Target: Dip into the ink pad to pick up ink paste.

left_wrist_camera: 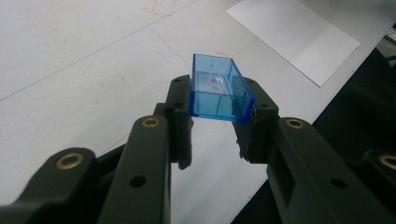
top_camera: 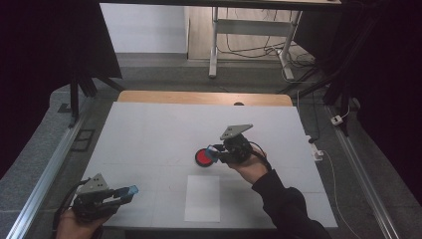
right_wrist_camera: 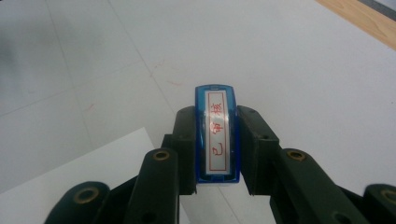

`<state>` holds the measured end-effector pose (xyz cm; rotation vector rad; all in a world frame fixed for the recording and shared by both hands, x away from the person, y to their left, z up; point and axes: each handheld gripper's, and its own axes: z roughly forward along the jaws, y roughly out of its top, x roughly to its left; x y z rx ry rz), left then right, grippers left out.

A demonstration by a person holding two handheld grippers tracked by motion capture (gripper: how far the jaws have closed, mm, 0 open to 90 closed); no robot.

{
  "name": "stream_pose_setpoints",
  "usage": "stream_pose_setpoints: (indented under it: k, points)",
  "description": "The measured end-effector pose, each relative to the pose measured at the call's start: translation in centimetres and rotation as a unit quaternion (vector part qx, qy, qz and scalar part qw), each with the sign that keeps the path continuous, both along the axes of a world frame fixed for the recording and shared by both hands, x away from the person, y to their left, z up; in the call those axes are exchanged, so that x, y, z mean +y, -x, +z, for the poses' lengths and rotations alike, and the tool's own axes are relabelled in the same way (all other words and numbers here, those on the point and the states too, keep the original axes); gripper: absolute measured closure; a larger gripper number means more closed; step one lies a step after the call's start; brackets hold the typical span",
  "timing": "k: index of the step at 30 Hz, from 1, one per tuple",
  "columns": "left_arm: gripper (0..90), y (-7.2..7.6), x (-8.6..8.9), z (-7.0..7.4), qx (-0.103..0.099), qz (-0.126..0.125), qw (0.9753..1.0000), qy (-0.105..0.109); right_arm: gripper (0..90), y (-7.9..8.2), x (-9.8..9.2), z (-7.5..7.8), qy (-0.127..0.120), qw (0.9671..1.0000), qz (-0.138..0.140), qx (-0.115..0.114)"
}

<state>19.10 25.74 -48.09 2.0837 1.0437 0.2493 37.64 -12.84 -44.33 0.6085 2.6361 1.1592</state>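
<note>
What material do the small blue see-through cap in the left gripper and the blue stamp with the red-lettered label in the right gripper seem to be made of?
The blue see-through cap looks like glossy, clear-tinted hard plastic: the table shows through its thin walls. The blue stamp body seems to be shiny moulded plastic too, with highlights along its rounded edge; its white label looks like paper or film under a clear cover, though I cannot tell which.

High view: from above, facing forward and down over the whole white table (top_camera: pixel 149 134). Gripper views: close, low, along own jaws. Shared by all three: the paper sheet (top_camera: pixel 202 198) (left_wrist_camera: pixel 294 35) (right_wrist_camera: pixel 70 177).
</note>
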Motion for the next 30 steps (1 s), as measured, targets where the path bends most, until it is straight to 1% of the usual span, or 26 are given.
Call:
stream_pose_setpoints:
  k: [3,4,9,13,18,20,23,26,30]
  points:
    - [68.5,0.0,0.0,0.0,0.000,-0.001,1.0000,-0.001,70.3,-0.5,0.4,-0.2,0.000,1.0000,-0.002,0.005]
    - [68.5,0.0,0.0,0.0,-0.001,-0.001,1.0000,-0.001,70.4,-0.7,0.6,-0.3,0.005,1.0000,-0.002,0.005]
    - [68.6,0.0,0.0,0.0,-0.001,-0.001,1.0000,-0.001,70.4,-1.4,1.3,-1.0,0.014,0.9998,-0.004,0.009]
    - [68.6,0.0,0.0,0.0,0.000,-0.002,1.0000,0.001,70.4,-1.9,1.6,-1.3,0.025,0.9996,-0.008,0.010]
    - [68.6,0.0,0.0,0.0,0.000,-0.003,1.0000,0.000,70.4,-2.6,1.8,-1.8,0.024,0.9995,-0.012,0.017]
    - [68.6,0.0,0.0,0.0,0.001,-0.003,1.0000,0.001,70.4,-2.8,2.0,-2.0,0.030,0.9994,-0.012,0.016]
    - [68.6,0.0,0.1,0.0,0.001,-0.004,1.0000,0.002,70.4,-3.1,2.3,-2.3,0.032,0.9992,-0.012,0.019]
    - [68.6,0.0,0.1,0.0,0.001,-0.004,1.0000,0.003,70.4,-3.4,2.6,-2.7,0.040,0.9989,-0.013,0.023]
    - [68.6,0.0,0.1,0.0,0.002,-0.005,1.0000,0.004,70.4,-3.7,2.8,-3.0,0.043,0.9987,-0.014,0.023]
